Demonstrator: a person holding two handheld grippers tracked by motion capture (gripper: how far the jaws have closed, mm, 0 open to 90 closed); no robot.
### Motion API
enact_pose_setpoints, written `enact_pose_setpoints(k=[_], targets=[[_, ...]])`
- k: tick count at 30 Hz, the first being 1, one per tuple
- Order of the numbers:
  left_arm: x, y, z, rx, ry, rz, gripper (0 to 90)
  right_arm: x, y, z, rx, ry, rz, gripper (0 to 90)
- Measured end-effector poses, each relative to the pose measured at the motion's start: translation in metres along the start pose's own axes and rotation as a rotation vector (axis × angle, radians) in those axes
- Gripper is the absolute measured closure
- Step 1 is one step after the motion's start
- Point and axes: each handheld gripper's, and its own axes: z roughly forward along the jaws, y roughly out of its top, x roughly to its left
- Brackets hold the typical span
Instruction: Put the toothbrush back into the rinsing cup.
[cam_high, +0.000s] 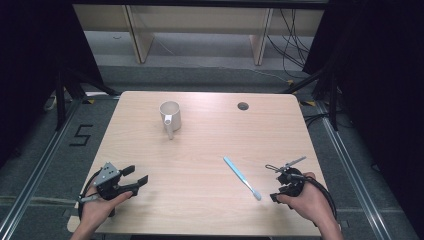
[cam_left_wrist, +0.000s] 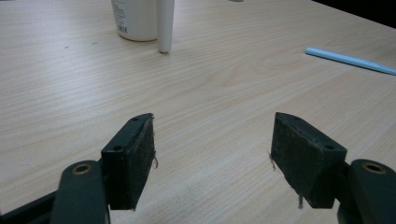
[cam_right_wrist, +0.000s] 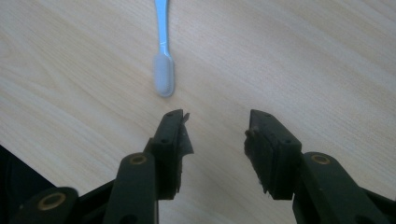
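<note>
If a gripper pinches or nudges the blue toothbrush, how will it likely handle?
The toothbrush lies flat on the table, so it probably slides or pivots rather than rolls. Its thin handle looks light and slightly bendy. Such a low profile may make pinching fiddly.

White ceramic mug (cam_high: 170, 116) stands on the pale wooden table (cam_high: 200, 200) toward far side, left of centre. Light-blue plastic toothbrush (cam_high: 242, 178) lies nearer, right of centre, w/ head toward near edge. Small round cable hole (cam_high: 243, 106) sits far right of mug.

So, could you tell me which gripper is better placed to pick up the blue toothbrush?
The right gripper: it is open, and the toothbrush head lies just ahead of its jaws. The left gripper sits across the table, far from it.
</note>
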Motion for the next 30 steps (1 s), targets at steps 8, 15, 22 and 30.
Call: enact_pose_setpoints(k=[8,15,22,30], targets=[[0.002,-0.001,-0.001,0.004,0.007,-0.009,29.5,0.001,0.011,0.005,0.102,-0.019,-0.005,60.8],[0.001,-0.001,-0.001,0.006,0.001,-0.009,29.1,0.006,0.022,0.008,0.155,-0.023,-0.008,64.0],[0.001,-0.001,-0.001,-0.009,-0.001,-0.010,28.4,0.009,0.036,0.012,0.173,-0.016,-0.040,64.5],[-0.001,-0.004,0.000,-0.005,-0.007,-0.010,28.6,0.011,0.046,0.012,0.151,-0.003,-0.062,66.0]])
